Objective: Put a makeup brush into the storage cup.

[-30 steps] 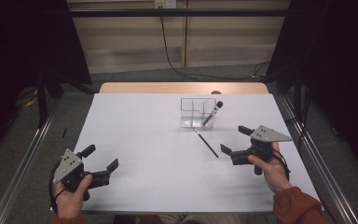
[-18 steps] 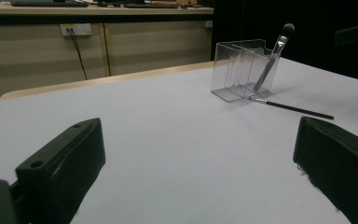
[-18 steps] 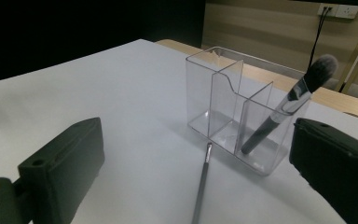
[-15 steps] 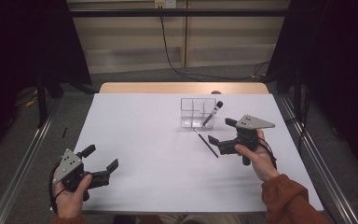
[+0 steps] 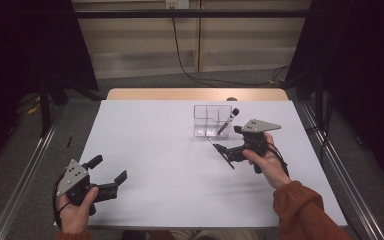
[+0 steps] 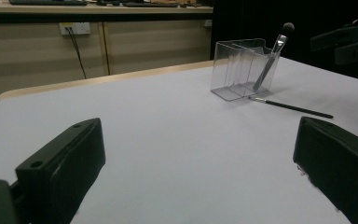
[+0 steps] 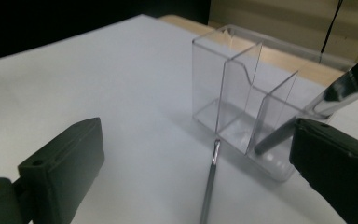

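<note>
White worktop, dark curtains at sides. Clear organizer at far centre, one brush leaning in its right compartment. Thin brush flat on worktop just in front of organizer. Right gripper over thin brush, fingers apart, straddling handle. Left gripper near front-left edge, fingers apart, holding nothing.
</note>
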Available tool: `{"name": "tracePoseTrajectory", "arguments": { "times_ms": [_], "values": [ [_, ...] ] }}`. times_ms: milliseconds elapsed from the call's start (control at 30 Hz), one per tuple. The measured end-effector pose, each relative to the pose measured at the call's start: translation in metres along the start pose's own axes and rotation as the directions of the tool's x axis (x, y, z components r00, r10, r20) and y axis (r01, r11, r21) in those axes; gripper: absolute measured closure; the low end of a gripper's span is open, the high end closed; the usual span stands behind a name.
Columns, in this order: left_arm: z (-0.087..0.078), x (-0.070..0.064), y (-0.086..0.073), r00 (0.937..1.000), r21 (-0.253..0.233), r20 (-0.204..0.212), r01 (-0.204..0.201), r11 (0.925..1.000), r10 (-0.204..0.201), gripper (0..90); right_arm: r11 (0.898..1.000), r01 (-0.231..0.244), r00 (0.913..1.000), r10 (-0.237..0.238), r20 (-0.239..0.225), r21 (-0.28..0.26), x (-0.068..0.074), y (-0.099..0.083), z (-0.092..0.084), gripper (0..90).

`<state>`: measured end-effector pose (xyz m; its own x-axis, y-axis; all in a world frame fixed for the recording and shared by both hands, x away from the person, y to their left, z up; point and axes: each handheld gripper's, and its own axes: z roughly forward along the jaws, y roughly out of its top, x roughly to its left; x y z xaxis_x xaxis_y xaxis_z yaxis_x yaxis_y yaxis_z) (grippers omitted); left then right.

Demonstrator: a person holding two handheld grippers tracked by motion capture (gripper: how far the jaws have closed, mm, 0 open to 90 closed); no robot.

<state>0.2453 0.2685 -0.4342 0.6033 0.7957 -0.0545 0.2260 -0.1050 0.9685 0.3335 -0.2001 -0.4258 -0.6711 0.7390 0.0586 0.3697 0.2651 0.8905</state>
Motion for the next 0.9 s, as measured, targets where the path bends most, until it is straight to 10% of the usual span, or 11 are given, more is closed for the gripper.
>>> {"name": "tracePoseTrajectory", "arguments": {
  "times_ms": [600,900],
  "values": [
    [-0.001,0.001,0.0,1.0,0.001,-0.002,-0.002,1.0,0.002,2.2,0.988,0.019,0.9997,-0.016,-0.02,0.154,0.0,0.015,0.021,4.3],
    [0.0,0.001,0.0,1.0,0.006,0.002,0.003,1.0,-0.003,2.2,0.951,0.021,0.9984,-0.004,-0.057,0.308,-0.006,0.025,0.028,2.9]
  ]
}}
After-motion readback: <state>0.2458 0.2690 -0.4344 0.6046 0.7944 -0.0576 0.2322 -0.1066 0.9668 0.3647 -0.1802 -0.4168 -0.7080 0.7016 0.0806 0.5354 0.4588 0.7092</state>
